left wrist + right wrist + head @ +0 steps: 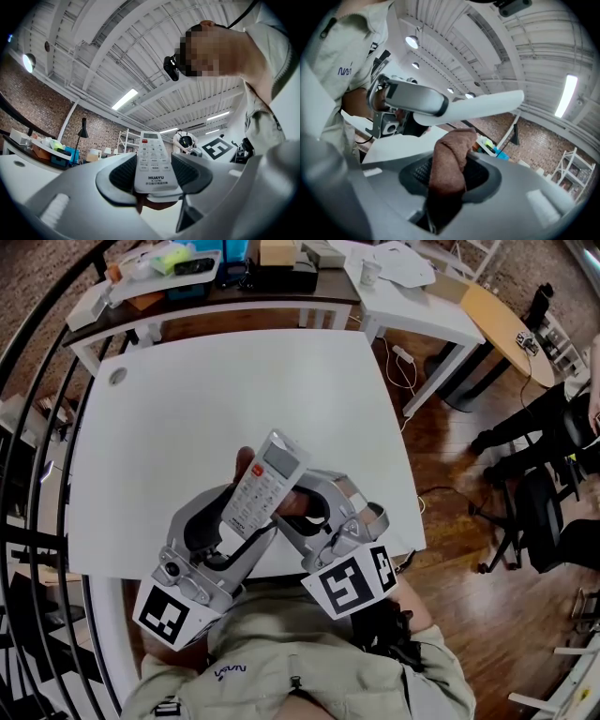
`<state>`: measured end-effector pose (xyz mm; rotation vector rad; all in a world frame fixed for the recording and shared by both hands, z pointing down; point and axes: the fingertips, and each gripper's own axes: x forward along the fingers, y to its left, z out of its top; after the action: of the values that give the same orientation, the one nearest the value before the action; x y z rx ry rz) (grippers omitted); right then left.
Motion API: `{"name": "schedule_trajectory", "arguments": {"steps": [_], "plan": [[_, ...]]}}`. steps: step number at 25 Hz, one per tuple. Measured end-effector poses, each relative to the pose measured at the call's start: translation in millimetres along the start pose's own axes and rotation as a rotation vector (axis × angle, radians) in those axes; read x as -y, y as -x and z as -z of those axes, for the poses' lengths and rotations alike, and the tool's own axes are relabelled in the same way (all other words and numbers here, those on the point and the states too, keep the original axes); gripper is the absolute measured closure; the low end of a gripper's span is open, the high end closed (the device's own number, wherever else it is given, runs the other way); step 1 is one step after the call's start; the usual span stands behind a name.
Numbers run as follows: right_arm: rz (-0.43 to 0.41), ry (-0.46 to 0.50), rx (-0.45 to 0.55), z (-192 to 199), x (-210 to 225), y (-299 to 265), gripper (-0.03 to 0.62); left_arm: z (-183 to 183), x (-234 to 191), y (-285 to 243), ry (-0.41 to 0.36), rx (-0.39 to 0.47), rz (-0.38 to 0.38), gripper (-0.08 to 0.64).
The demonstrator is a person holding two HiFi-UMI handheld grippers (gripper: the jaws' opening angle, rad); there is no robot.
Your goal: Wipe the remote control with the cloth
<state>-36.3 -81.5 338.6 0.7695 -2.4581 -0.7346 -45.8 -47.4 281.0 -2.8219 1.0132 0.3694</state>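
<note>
Nearest the body, the left tool (152, 174) is seen clamped on the lower end of the remote control (265, 482), its ribbed dark pads pressed against the two long edges. The right tool (447, 173) is closed on a folded brown cloth (449, 159), which is pinched between the pads and stands up beyond them as a soft, napped wad.

The remote is held clear of the desk (187, 399), button face turned up towards the head. Its long axis runs from the left tool up and away, so that it passes crosswise above the right tool. The cloth's free end is found just under the remote's back face; whether contact is made cannot be told. A stroke along that long axis is judged to be what the wiping calls for, with the right hand the nearer one.

The remote is a slim, hard white slab with a small screen and rows of pale keys. The desk is smooth, white and square. Beyond it, a cluttered table (216, 298) is seen.
</note>
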Motion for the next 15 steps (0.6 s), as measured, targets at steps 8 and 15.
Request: {"name": "schedule_trajectory", "arguments": {"steps": [8,15], "plan": [[0.129,-0.076,-0.003,6.1,38.0,13.8,0.46,-1.5,2.2,-3.7,0.04,-0.008,-0.015,0.318],[0.238,-0.122,0.003,10.7,61.3,27.5,0.46,2.7,2.5,-4.1,0.001,-0.028,-0.033,0.318]]}}
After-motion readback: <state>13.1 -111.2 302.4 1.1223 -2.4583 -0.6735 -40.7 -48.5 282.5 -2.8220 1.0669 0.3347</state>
